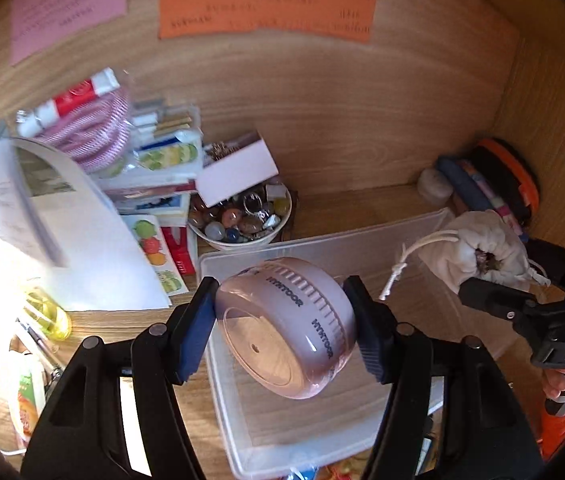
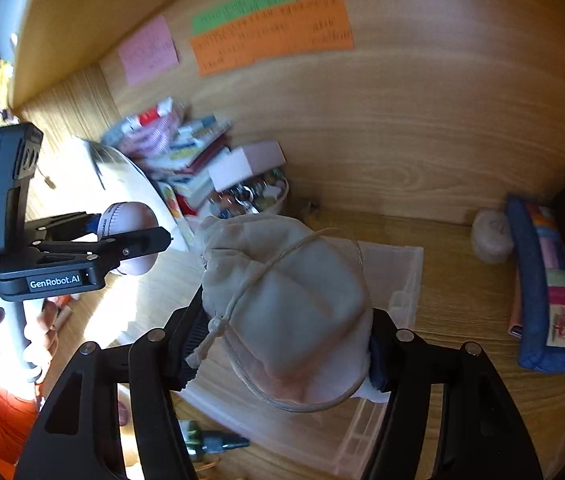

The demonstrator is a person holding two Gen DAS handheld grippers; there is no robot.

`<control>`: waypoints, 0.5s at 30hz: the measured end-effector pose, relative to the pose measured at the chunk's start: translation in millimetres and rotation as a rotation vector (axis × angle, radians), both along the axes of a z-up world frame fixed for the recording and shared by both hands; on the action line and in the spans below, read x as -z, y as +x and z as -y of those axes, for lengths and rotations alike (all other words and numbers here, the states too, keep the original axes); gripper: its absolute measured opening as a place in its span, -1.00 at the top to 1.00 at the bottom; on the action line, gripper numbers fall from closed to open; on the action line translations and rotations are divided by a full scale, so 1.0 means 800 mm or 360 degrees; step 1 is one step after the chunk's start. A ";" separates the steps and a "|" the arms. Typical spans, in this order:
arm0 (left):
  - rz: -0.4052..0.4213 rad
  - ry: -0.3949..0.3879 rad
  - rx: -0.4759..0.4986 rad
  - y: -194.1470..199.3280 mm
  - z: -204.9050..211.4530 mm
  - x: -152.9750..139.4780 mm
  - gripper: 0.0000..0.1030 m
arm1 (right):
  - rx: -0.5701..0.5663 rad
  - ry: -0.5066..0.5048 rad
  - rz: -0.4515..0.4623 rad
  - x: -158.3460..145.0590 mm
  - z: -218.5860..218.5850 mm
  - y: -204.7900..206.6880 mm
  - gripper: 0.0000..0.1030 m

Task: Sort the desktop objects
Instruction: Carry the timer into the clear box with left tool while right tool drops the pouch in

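Observation:
My left gripper is shut on a round pink HYNTOOR case, held above a clear plastic bin on the wooden desk. It also shows at the left of the right wrist view. My right gripper is shut on a cream drawstring pouch, held over the same bin. In the left wrist view the pouch hangs at the bin's far right corner.
A white bowl of beads and rings stands behind the bin. Stacked packets and a pink box lie at the back left beside papers. A patchwork pencil case and a pale round stone sit at the right. Coloured notes hang on the back wall.

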State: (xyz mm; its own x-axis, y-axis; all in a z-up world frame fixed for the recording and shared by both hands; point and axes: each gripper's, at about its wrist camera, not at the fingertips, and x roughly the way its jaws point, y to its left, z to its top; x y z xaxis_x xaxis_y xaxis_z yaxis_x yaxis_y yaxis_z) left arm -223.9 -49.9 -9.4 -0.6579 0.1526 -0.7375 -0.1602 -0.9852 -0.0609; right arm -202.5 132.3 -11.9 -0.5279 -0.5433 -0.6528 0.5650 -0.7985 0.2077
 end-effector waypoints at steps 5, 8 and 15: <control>0.0050 -0.0023 0.0018 -0.018 -0.005 0.020 -0.22 | -0.0008 0.0098 0.0054 0.022 0.012 -0.018 -0.16; 0.0075 -0.0027 0.0024 -0.028 -0.005 0.029 -0.22 | -0.0017 0.0168 0.0068 0.032 0.020 -0.025 -0.16; 0.0117 -0.0073 0.0028 -0.040 -0.009 0.047 -0.22 | -0.0005 0.0304 0.0070 0.051 0.030 -0.035 -0.16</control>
